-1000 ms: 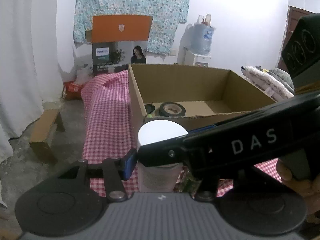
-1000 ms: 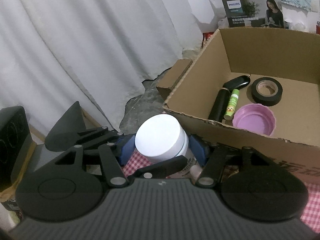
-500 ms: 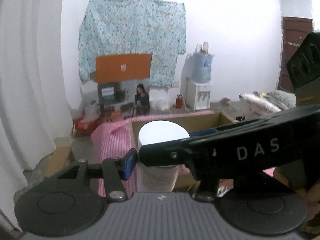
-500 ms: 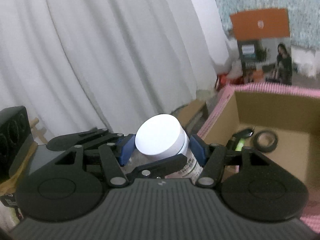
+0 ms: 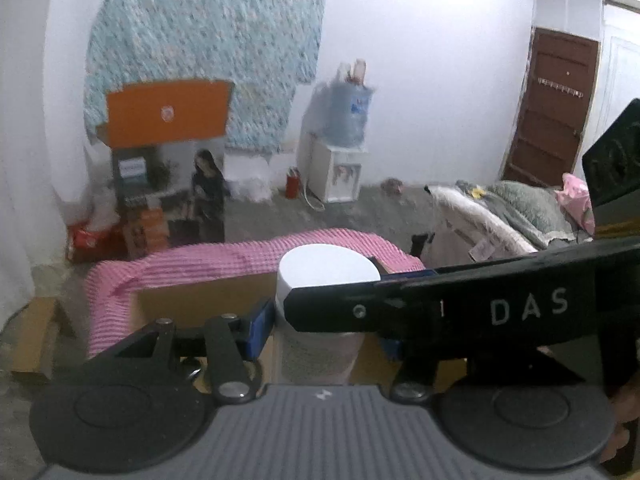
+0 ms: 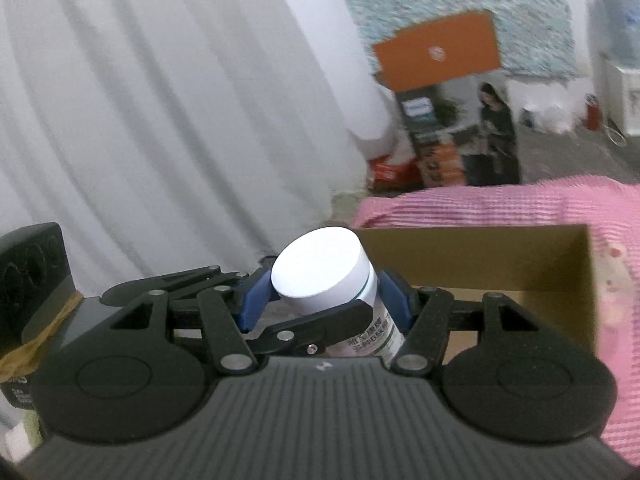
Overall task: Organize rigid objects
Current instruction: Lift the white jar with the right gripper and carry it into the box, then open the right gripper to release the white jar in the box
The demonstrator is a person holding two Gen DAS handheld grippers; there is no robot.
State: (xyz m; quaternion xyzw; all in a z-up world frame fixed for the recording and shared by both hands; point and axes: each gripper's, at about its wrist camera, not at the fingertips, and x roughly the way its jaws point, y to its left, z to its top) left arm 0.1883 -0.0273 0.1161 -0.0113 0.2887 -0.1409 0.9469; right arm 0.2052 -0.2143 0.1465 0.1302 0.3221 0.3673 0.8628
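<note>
Both my hand-held grippers are clamping the same white-capped bottle. In the right wrist view, my right hand-held gripper is pressing its blue pads on either side just under the cap; the bottle is tilting, its printed label partly covered by the other gripper's black finger crossing in front. In the left wrist view, my left hand-held gripper is showing one blue pad against the bottle; the far pad is mostly hiding behind the crossing right gripper's arm. The bottle is hanging above the near edge of the cardboard box, which is sitting on the pink-checked worktop. The box contents are out of sight. The background is blurring badly.
</note>
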